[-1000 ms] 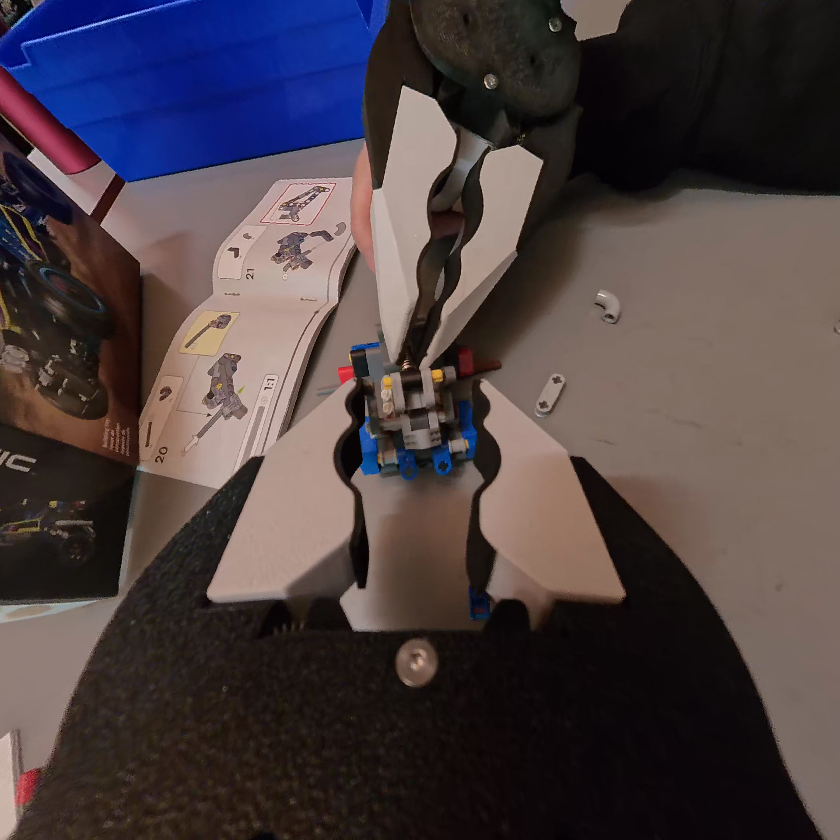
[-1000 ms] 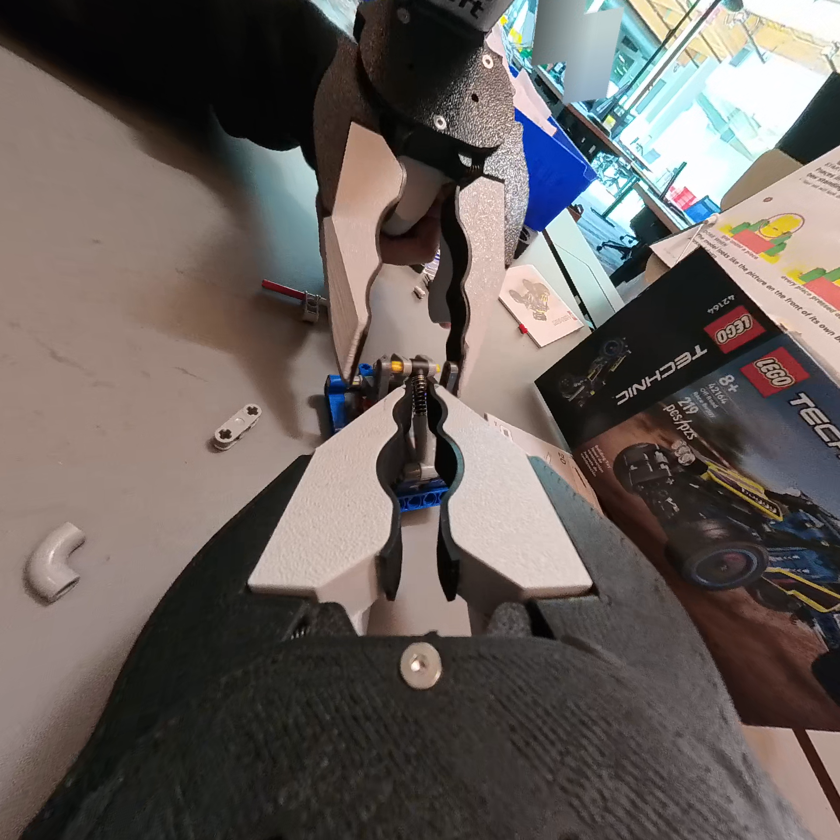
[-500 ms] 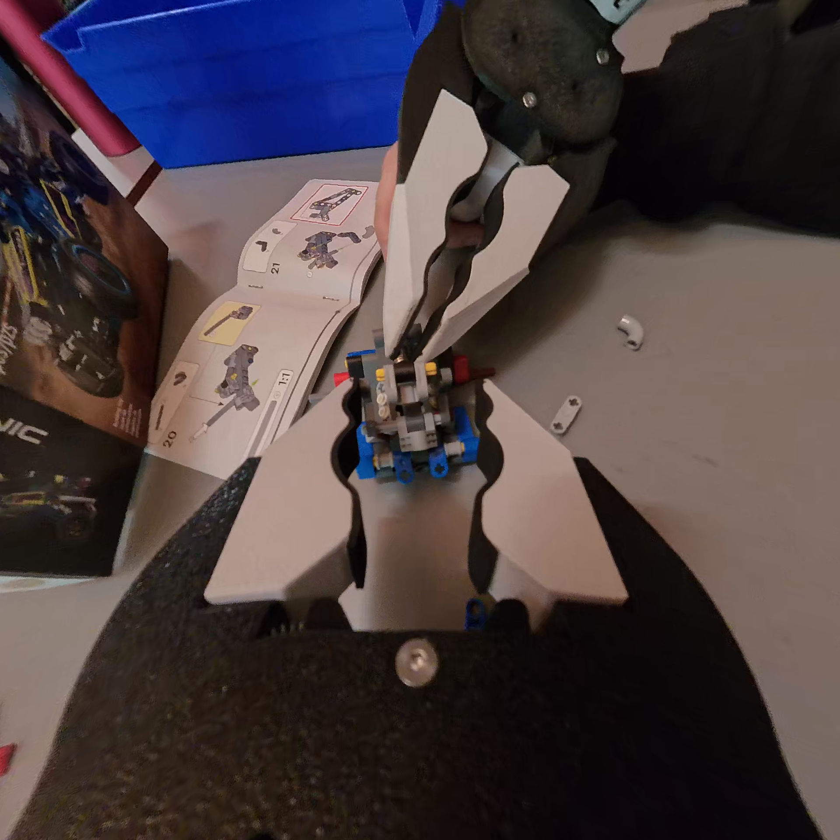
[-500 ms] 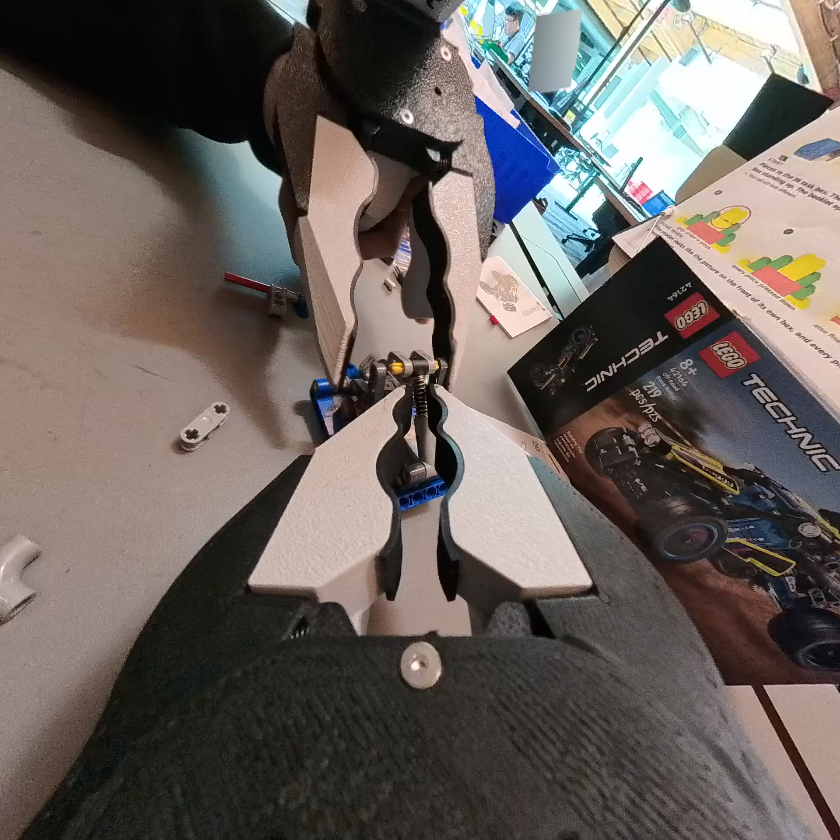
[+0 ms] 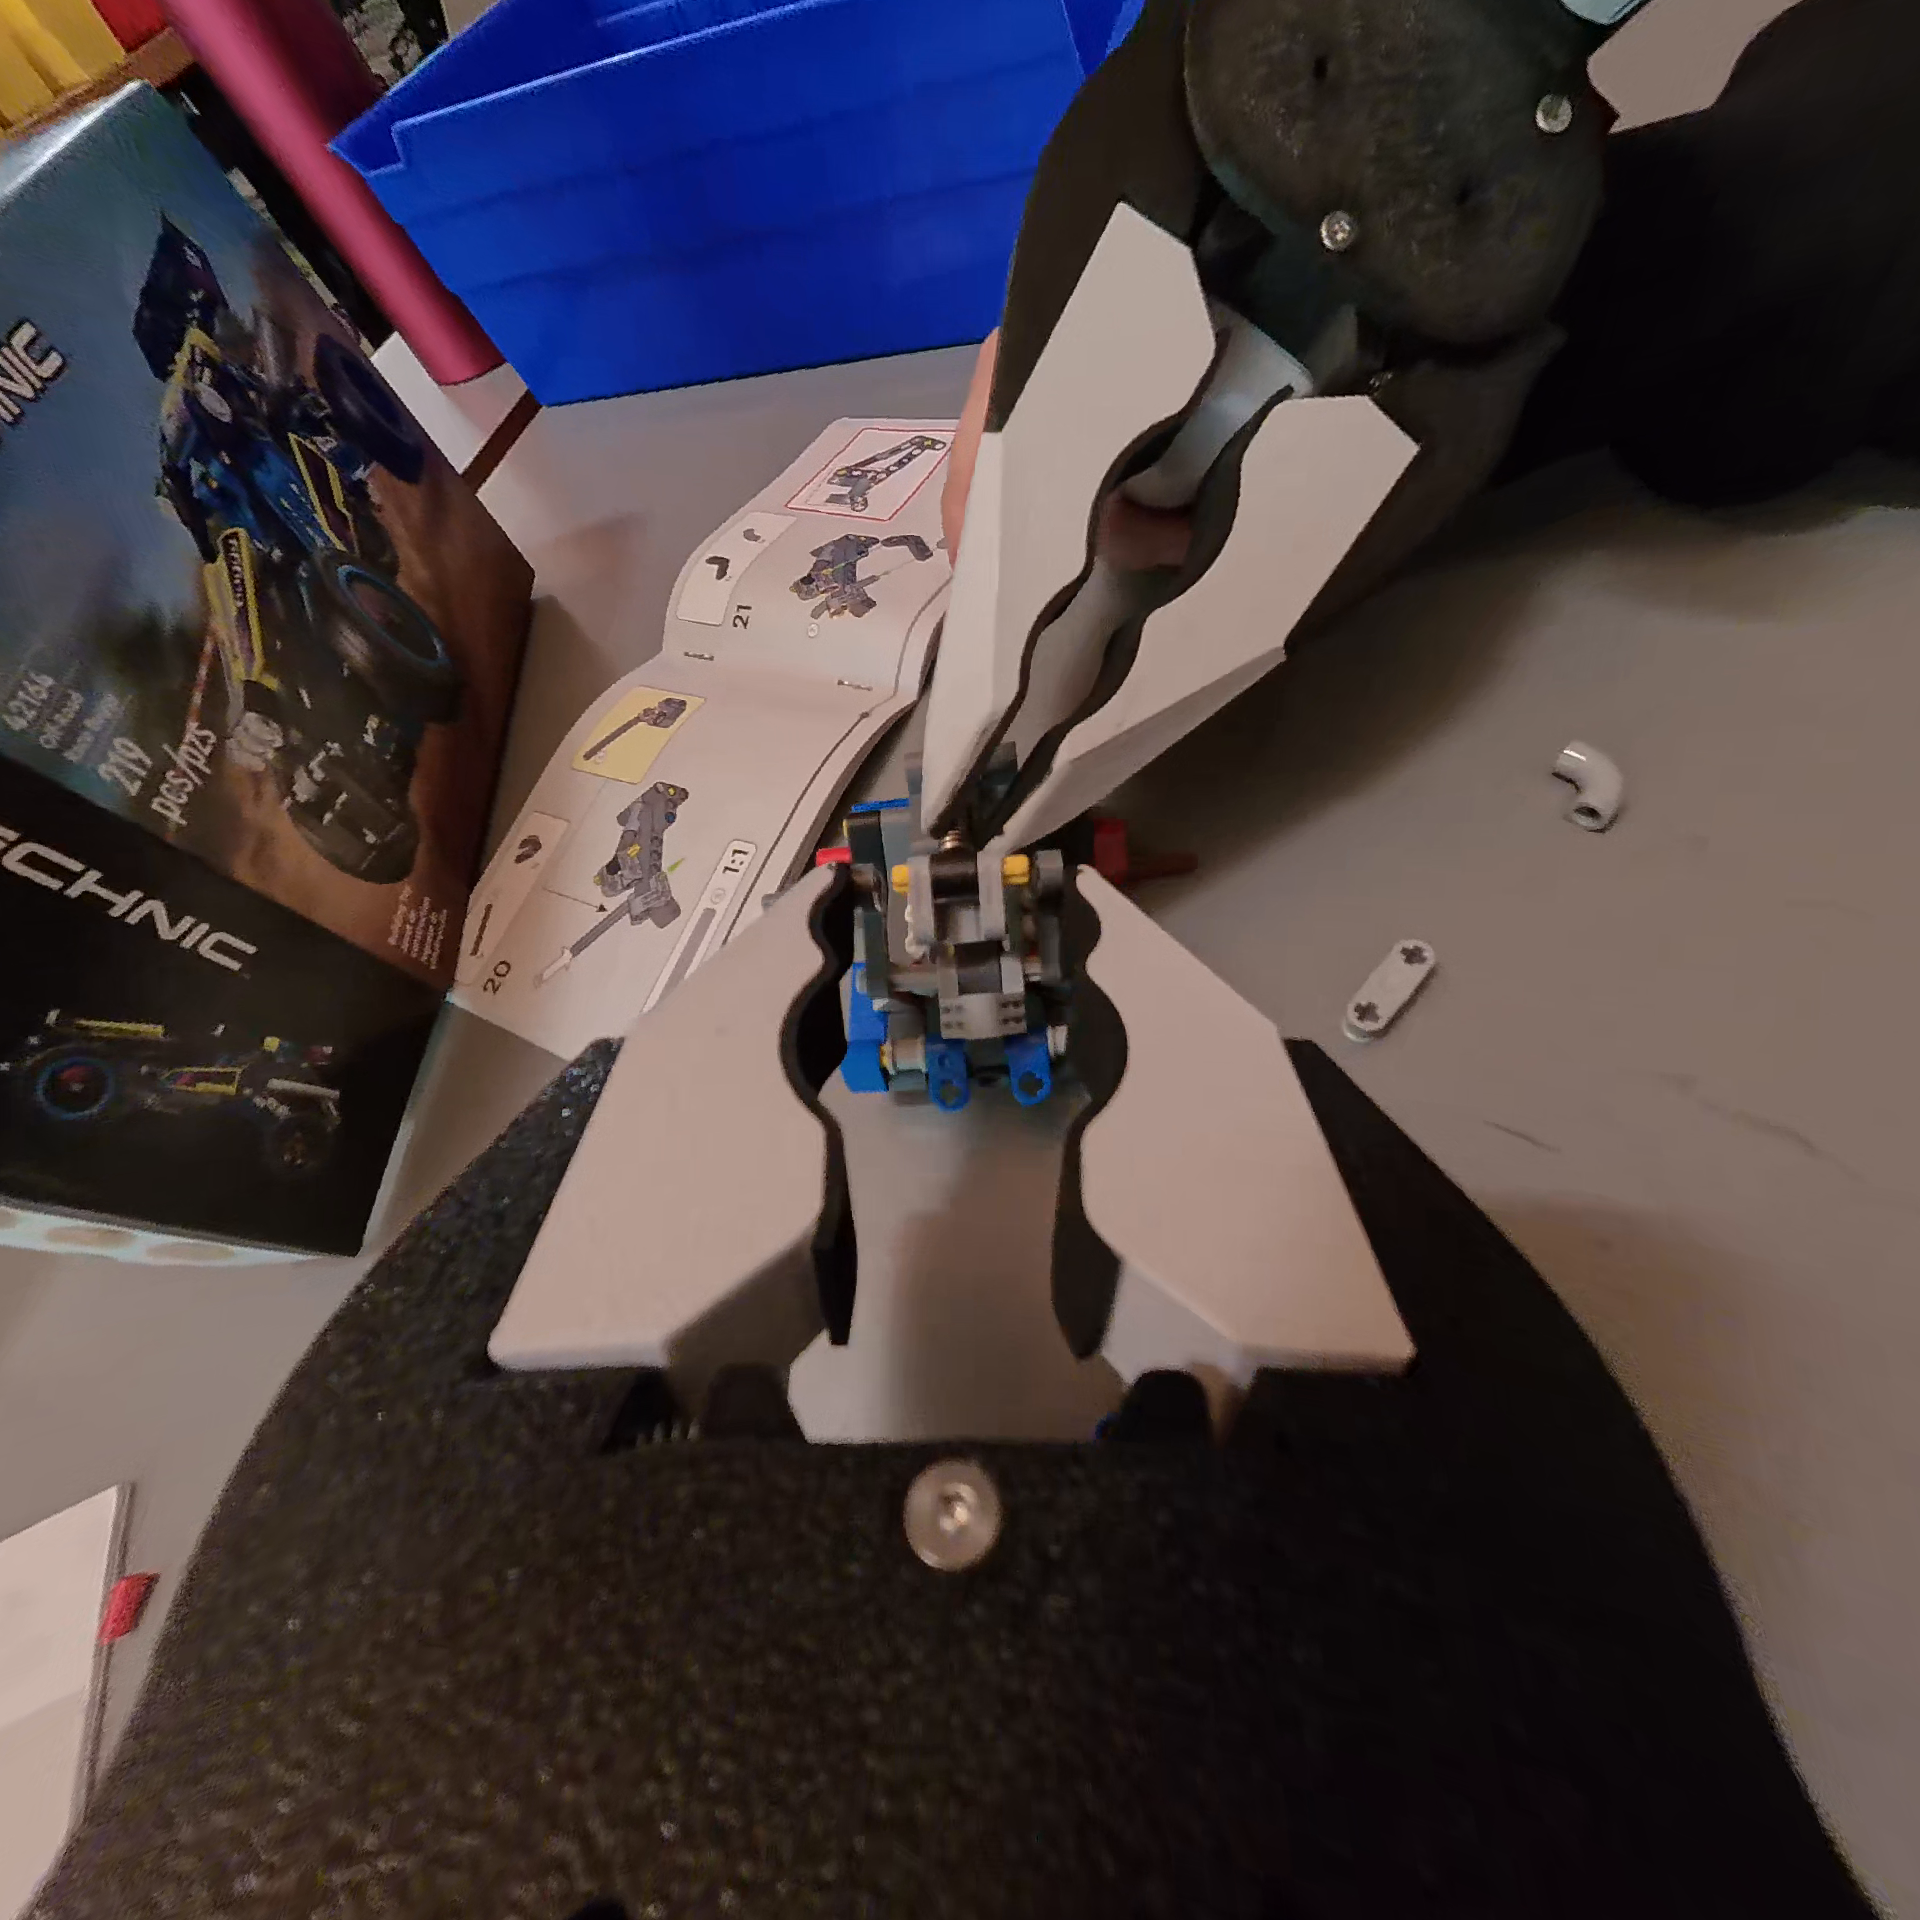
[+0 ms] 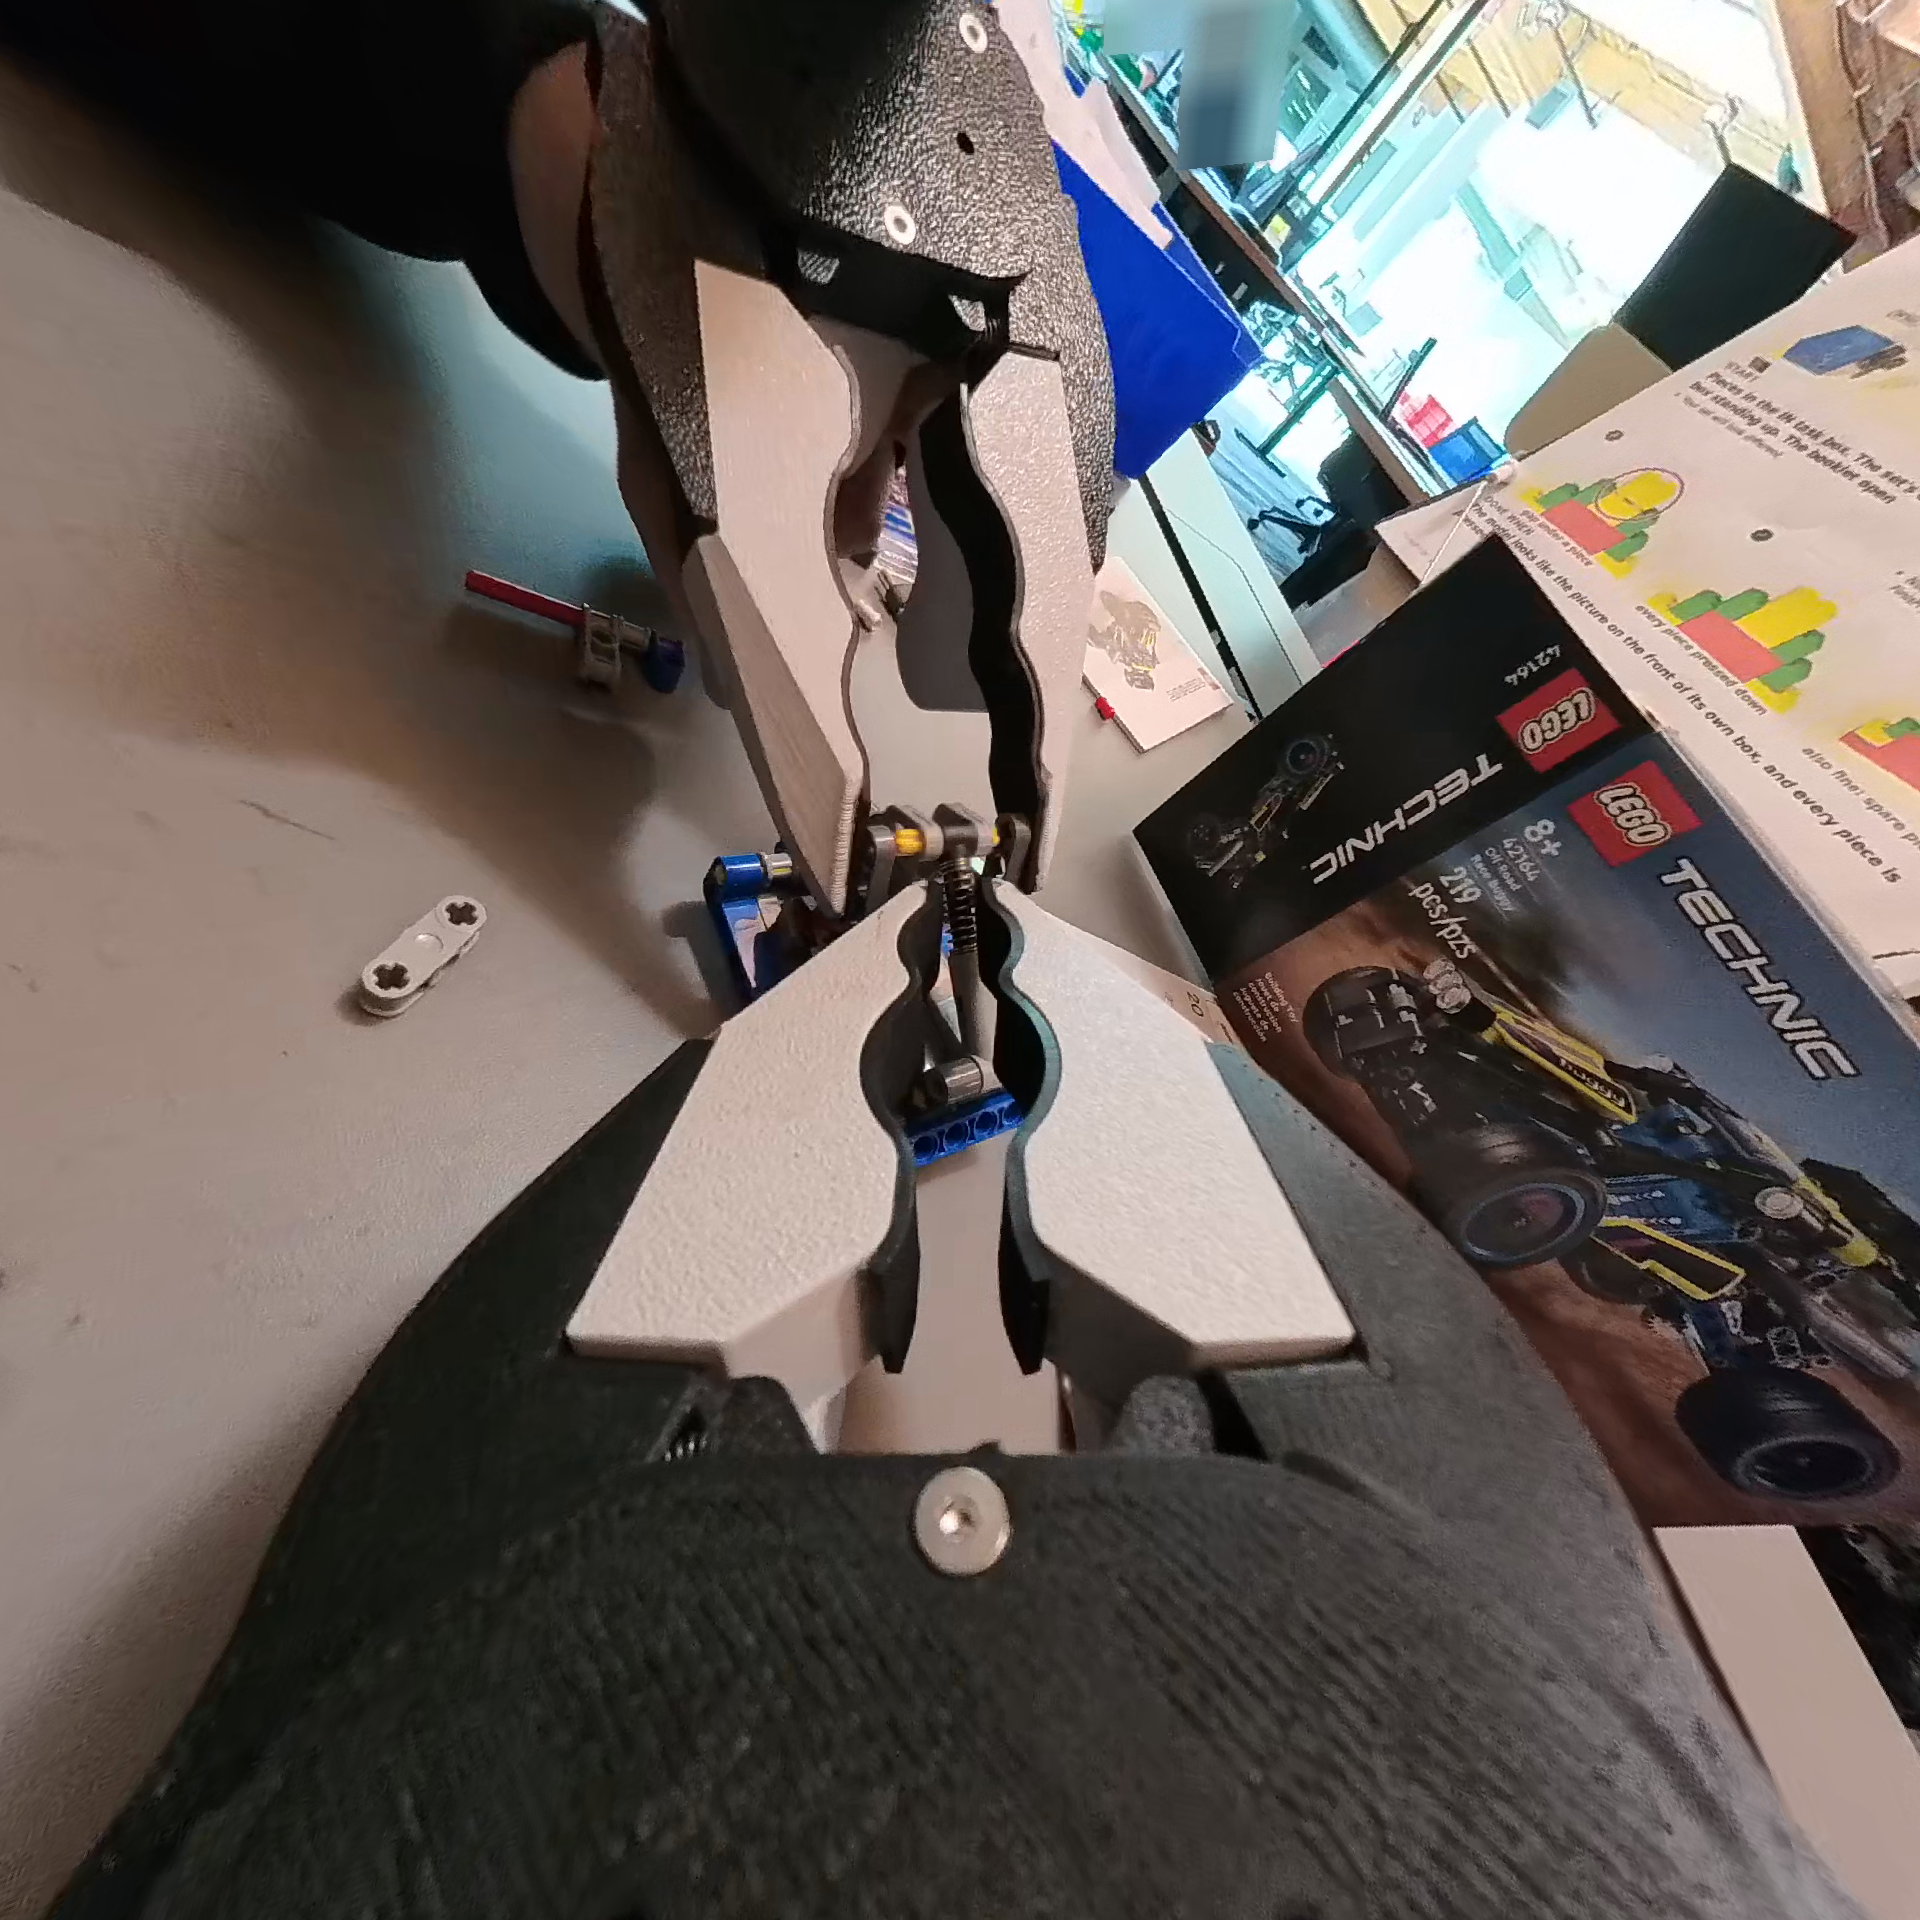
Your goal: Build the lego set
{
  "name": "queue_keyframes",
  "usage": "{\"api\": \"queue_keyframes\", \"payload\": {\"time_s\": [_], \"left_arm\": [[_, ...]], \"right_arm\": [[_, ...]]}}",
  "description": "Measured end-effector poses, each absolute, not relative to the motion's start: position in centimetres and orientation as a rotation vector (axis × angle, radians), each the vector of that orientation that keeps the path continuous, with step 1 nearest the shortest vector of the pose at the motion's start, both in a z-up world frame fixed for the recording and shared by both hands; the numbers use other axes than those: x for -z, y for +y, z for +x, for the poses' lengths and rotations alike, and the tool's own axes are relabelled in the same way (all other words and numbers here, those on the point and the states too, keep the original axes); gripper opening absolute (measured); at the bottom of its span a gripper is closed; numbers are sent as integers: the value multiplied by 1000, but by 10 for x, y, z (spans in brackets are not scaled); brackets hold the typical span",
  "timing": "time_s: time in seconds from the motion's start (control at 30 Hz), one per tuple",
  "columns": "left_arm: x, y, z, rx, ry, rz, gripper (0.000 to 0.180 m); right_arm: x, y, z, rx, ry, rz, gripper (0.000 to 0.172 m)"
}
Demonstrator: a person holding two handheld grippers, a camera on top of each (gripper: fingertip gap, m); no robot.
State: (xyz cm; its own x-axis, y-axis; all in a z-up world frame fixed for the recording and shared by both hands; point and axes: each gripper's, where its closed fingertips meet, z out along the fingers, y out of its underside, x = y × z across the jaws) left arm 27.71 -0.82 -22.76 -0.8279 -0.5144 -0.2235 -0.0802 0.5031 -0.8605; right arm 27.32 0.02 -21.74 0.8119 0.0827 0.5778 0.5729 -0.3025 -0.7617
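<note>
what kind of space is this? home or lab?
Likely a workshop or lab bench: grey table with a toy building-set box, open instruction booklet, blue storage bin, more workbenches behind.

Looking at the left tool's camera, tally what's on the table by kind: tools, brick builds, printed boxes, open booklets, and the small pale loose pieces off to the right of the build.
Tools: 2 (left tool, right tool)
Brick build: 1
Printed box: 1
Open booklet: 1
Pale loose pieces: 2 (white elbow, grey link)
Total: 7
</note>
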Motion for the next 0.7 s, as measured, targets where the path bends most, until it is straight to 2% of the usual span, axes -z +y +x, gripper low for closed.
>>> {"api": "queue_keyframes", "payload": {"time_s": [0.7], "left_arm": [[223, -7, 283, 1268, 2174, -499, 33]], "right_arm": [[216, 2, 279, 660, -522, -1834, 3]]}}
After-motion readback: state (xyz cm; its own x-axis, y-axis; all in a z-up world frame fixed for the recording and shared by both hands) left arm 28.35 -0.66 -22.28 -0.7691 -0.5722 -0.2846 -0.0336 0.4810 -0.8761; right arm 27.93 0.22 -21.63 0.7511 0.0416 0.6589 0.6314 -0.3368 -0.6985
